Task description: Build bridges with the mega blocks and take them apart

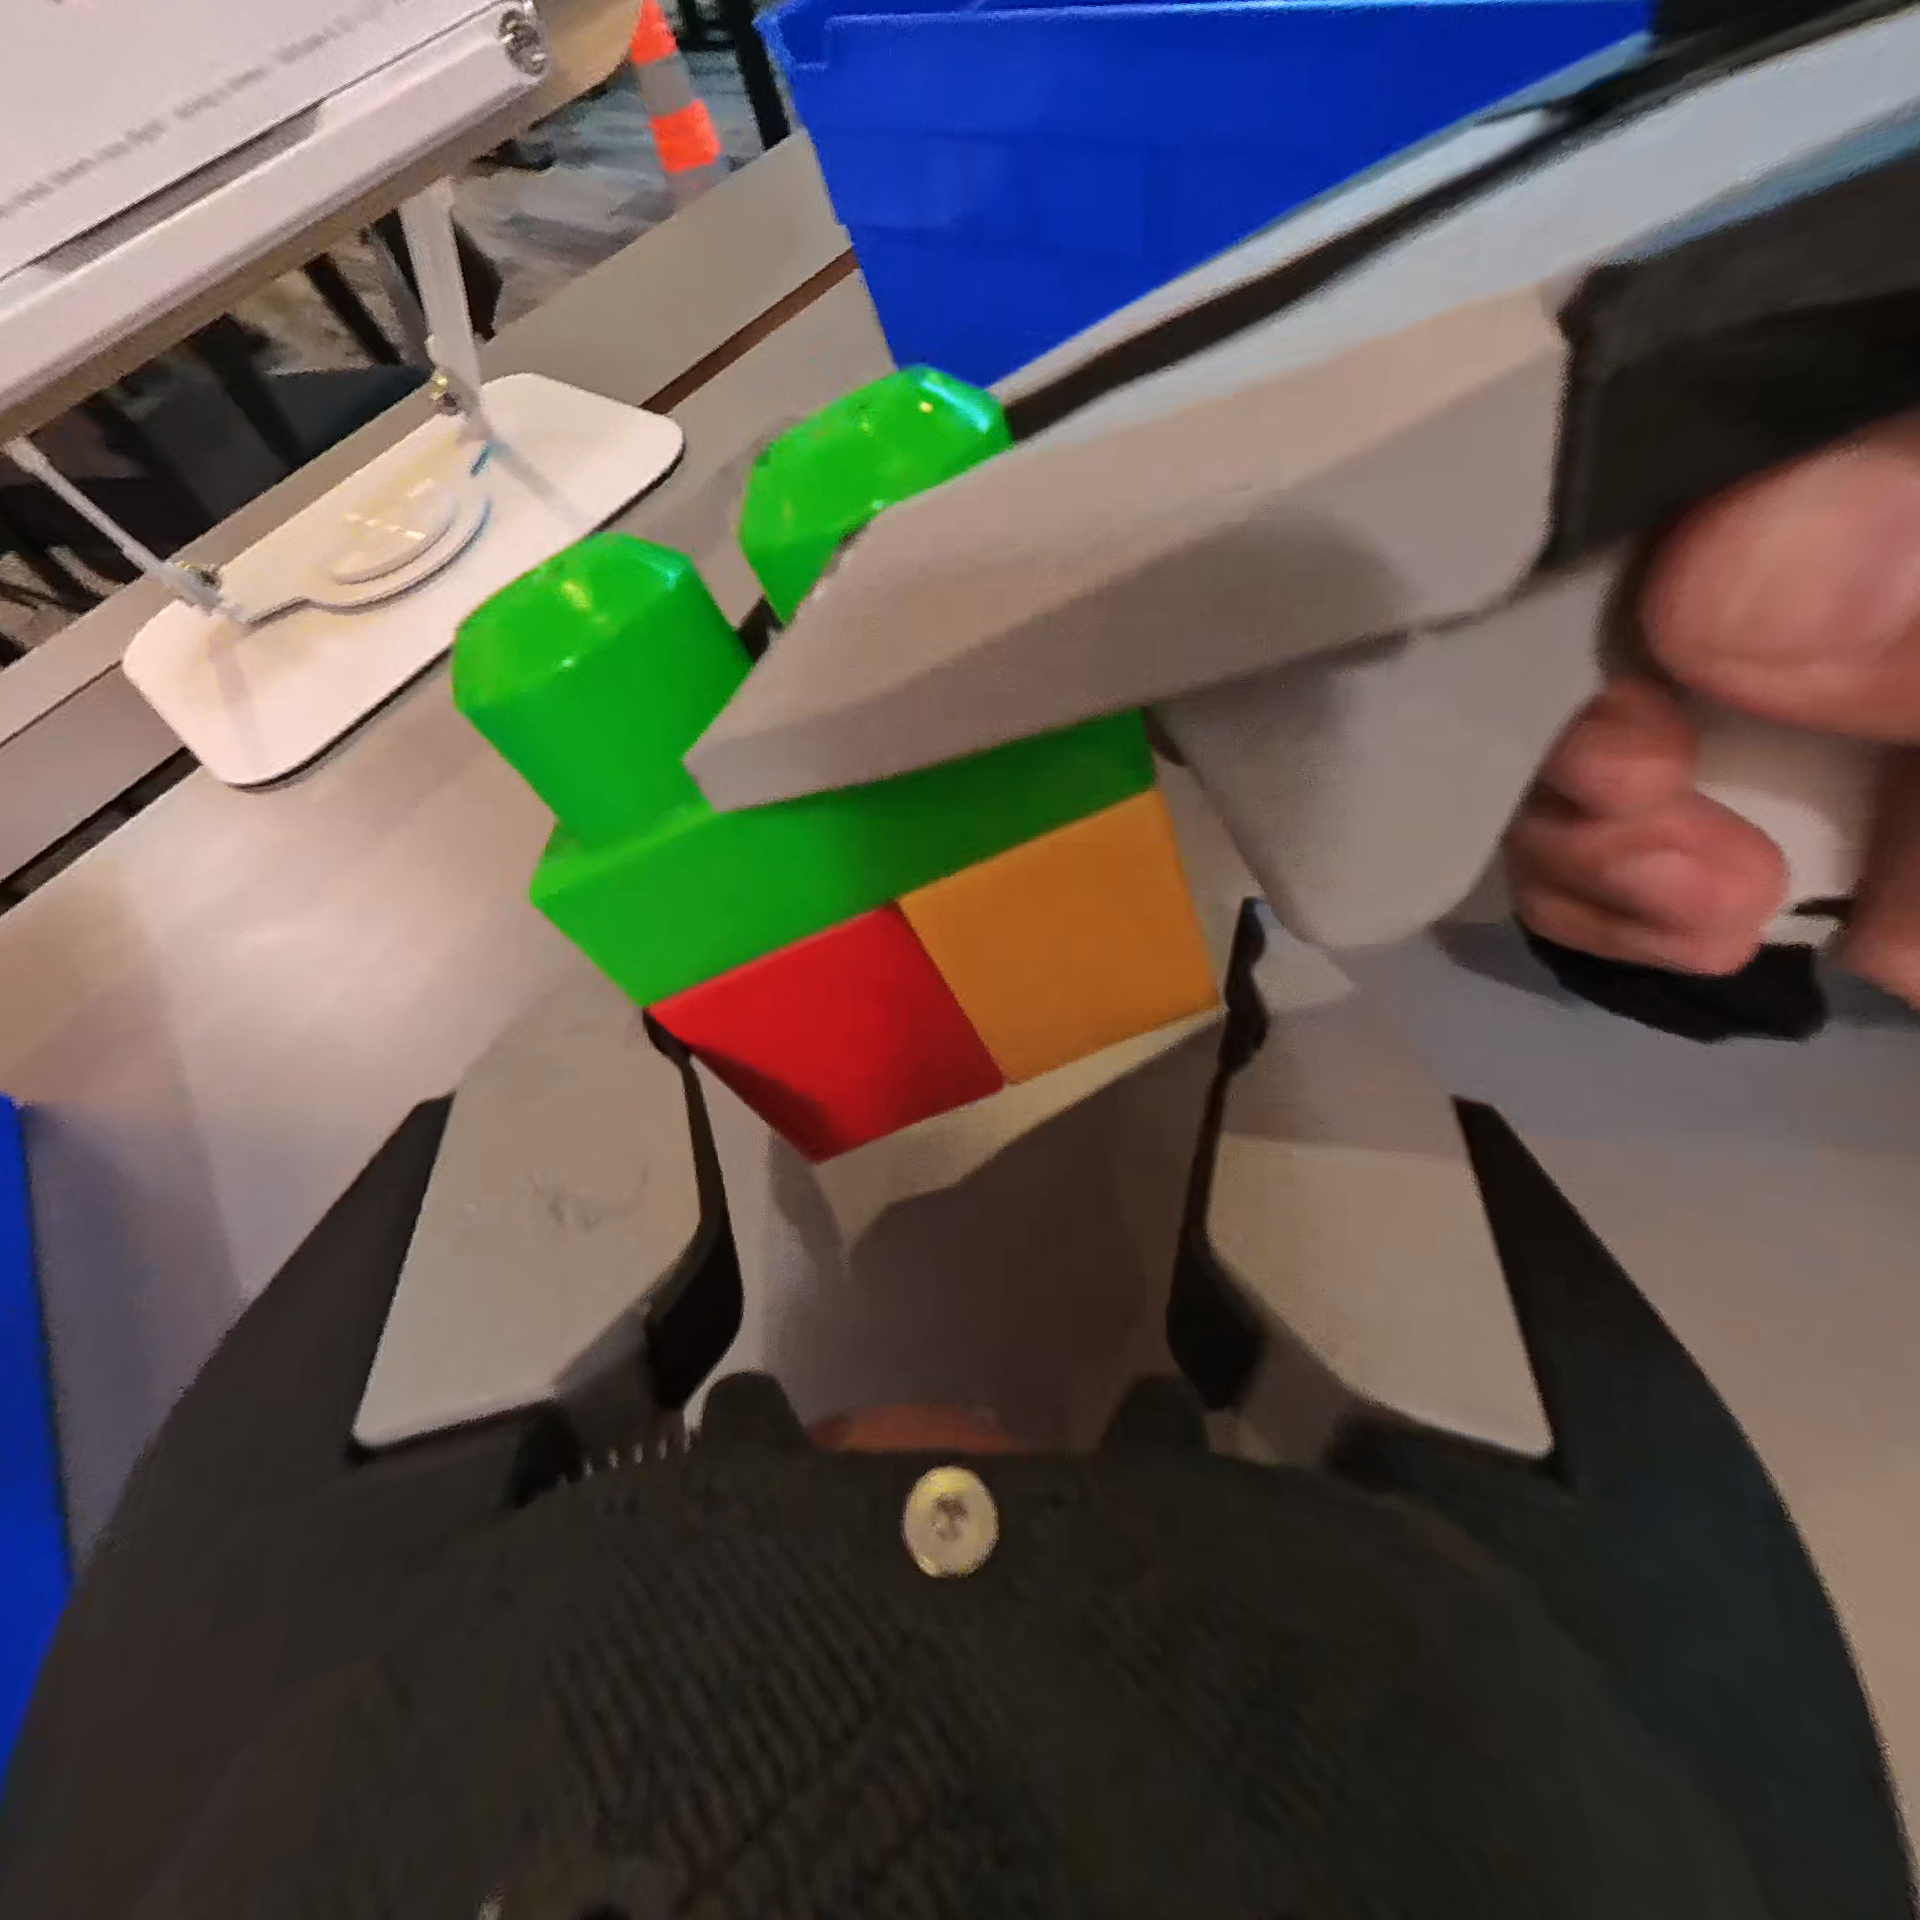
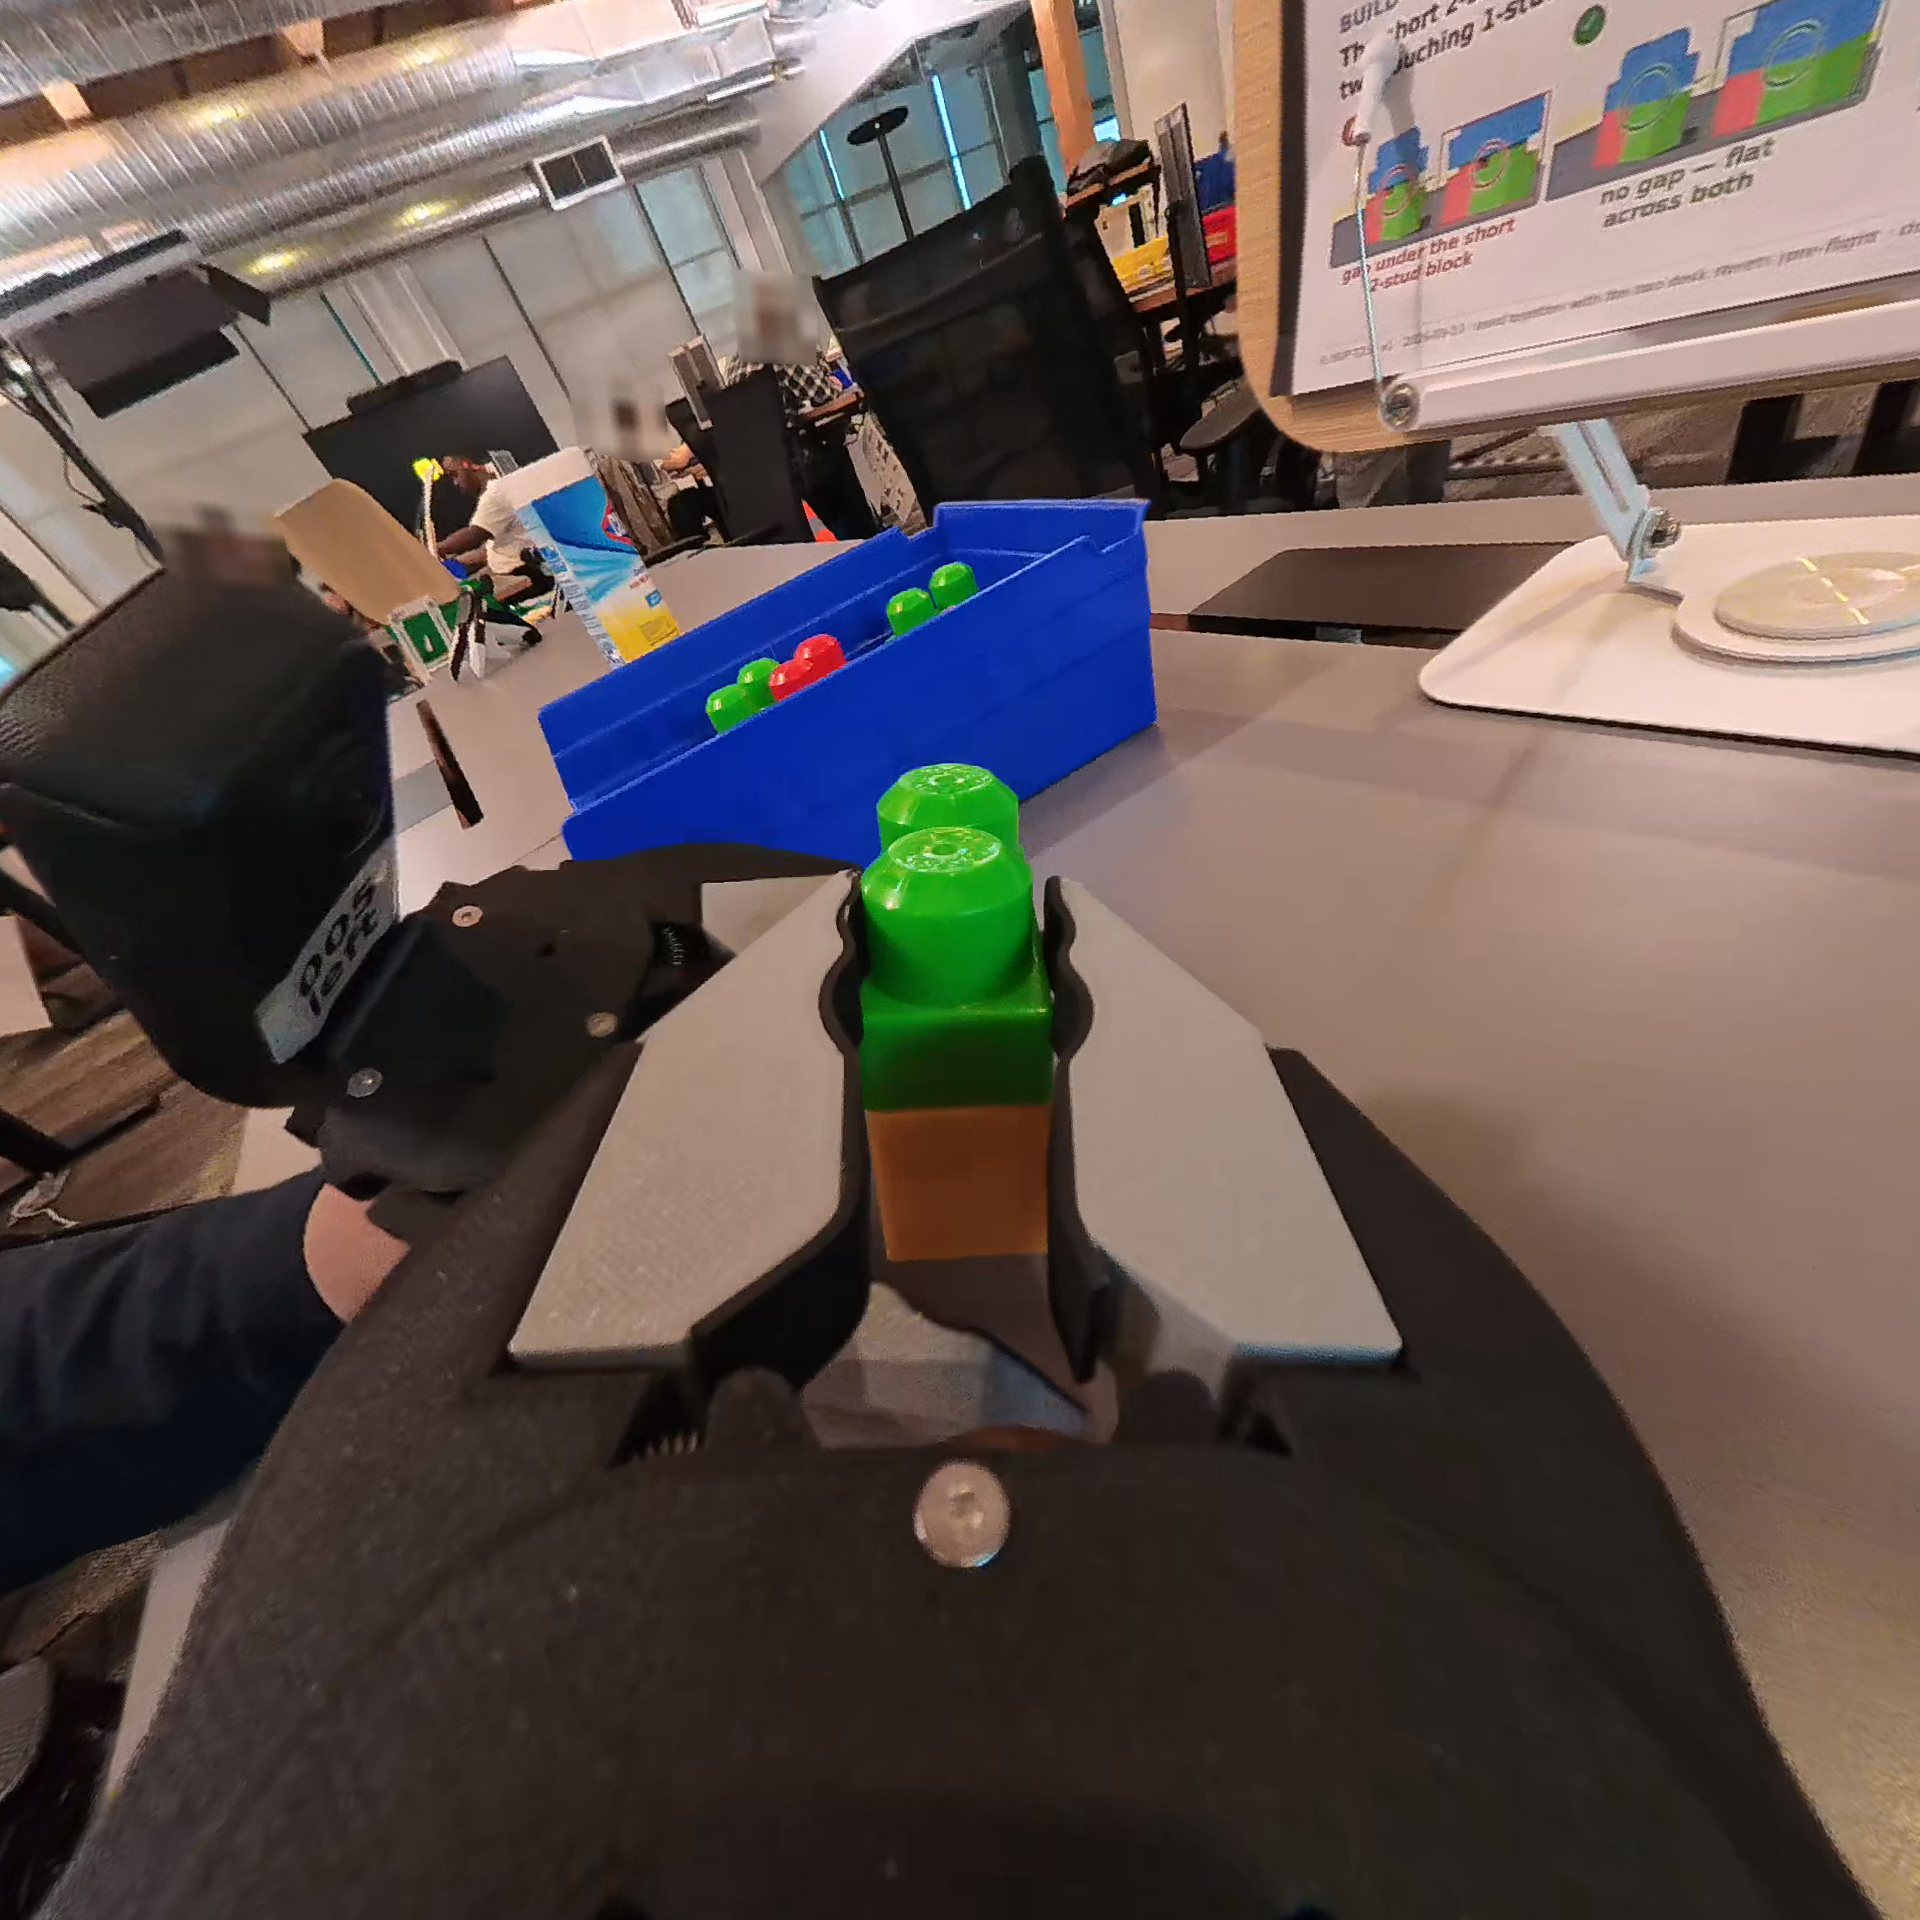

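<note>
A small bridge is held between both grippers above the grey table (image 1: 260, 966). It is a green two-stud block (image 1: 831, 873) on top of a red block (image 1: 831, 1039) and an orange block (image 1: 1070, 935) side by side. My left gripper (image 1: 956, 997) is shut on the red and orange pair from below. My right gripper (image 2: 951, 914) is shut on the green block (image 2: 951, 1029), with the orange block (image 2: 956, 1184) beneath it. Its grey finger (image 1: 1039, 644) crosses the green block in the left wrist view. The left gripper (image 2: 623, 935) shows at the left of the right wrist view.
A blue bin (image 2: 862, 748) with several green and red blocks stands behind the bridge; it also shows in the left wrist view (image 1: 1091, 187). A white stand base (image 2: 1662, 665) carries an instruction sheet (image 2: 1610, 187) at the right. A wipes canister (image 2: 592, 561) stands far left. Left tips to right tips: about 7 cm.
</note>
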`<state>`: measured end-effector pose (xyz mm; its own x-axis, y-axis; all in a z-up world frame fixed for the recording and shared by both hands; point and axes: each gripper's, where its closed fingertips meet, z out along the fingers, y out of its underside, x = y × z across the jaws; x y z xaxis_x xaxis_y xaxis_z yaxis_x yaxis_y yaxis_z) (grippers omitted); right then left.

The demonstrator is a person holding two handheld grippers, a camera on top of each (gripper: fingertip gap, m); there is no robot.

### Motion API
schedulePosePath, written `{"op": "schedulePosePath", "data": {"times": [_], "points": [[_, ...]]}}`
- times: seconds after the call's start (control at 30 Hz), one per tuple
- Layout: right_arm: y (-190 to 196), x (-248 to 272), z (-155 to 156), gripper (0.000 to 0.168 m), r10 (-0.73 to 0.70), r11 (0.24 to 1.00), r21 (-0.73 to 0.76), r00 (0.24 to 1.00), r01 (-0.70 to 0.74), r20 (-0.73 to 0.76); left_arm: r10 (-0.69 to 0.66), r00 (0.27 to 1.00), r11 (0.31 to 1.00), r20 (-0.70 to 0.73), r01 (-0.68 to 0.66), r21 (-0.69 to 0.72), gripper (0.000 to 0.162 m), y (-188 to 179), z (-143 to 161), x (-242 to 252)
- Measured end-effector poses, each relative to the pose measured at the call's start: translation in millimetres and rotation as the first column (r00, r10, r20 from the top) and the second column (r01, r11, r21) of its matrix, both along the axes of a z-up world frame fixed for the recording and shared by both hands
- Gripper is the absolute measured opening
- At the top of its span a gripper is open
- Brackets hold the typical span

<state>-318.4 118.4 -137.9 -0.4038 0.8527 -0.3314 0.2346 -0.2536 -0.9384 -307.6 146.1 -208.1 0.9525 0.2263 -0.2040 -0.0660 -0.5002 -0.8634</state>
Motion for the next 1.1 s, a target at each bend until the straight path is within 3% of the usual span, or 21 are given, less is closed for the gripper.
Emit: {"op": "schedulePosePath", "data": {"times": [0.33,0.77,1.1], "points": [[-8,4,7,0.031,-0.041,0.989,0.141,0.997,0.051,-0.072,0.035,0.999,0.999,-0.024,-0.035,0.007,0.09,-8,3,-11],[-16,3,-11,0.031,0.064,0.997,-0.055,0.996,-0.061,0.064,0.048,0.994,0.998,-0.1,-0.045,0.034,0.094,-11,12,-19],[-16,5,-7,0.03,0.039,0.999,-0.006,0.998,-0.039,0.045,0.039,0.991,0.999,-0.124,-0.034,0.041,0.092,-11,14,-19]]}}
